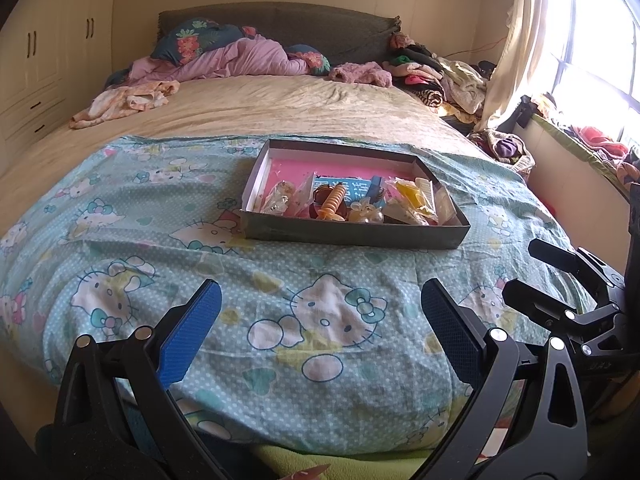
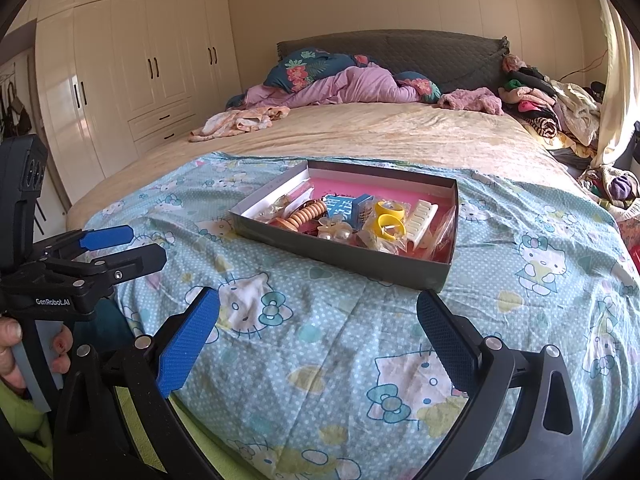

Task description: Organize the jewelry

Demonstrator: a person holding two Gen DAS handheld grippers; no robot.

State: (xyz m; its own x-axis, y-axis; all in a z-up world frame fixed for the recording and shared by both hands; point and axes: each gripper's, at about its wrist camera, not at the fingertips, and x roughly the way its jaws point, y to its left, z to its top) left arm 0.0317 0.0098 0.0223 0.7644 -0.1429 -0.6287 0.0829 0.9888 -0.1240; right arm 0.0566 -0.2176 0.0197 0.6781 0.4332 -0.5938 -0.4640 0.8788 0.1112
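Left wrist view: the left gripper (image 1: 320,332) hangs over the foot of a bed, its two blue-padded fingers (image 1: 192,336) spread wide with nothing between them. Below lies a light blue blanket (image 1: 160,240) printed with cartoon cats. A shallow dark box (image 1: 360,236) sits on this blanket ahead of the gripper, well apart from the fingertips. Its pink floor carries a heap of small items crowded toward the near wall: an orange ridged hair clip (image 1: 334,202), a cream comb (image 1: 426,188), a yellow piece (image 1: 412,196) and several clear packets; finer detail cannot be told. At the right edge the right gripper (image 1: 532,268) appears from the side, fingers parted and holding nothing.

Right wrist view: the right gripper (image 2: 318,326) also hovers above the blanket (image 2: 320,340) with fingers (image 2: 188,340) spread and empty. The box (image 2: 400,268) lies just beyond them, slightly right of centre; the orange clip (image 2: 306,214), two yellow rings (image 2: 388,216) and the comb (image 2: 420,218) show inside. At left the left gripper (image 2: 148,246) is seen, jaws apart, with a hand (image 2: 12,344) on its grip. Beyond the blanket: a beige sheet (image 2: 360,132), pink bedding (image 2: 352,84) at the dark headboard (image 2: 400,52), a clothes pile (image 2: 552,108) to the right and white wardrobes (image 2: 140,60) to the left.
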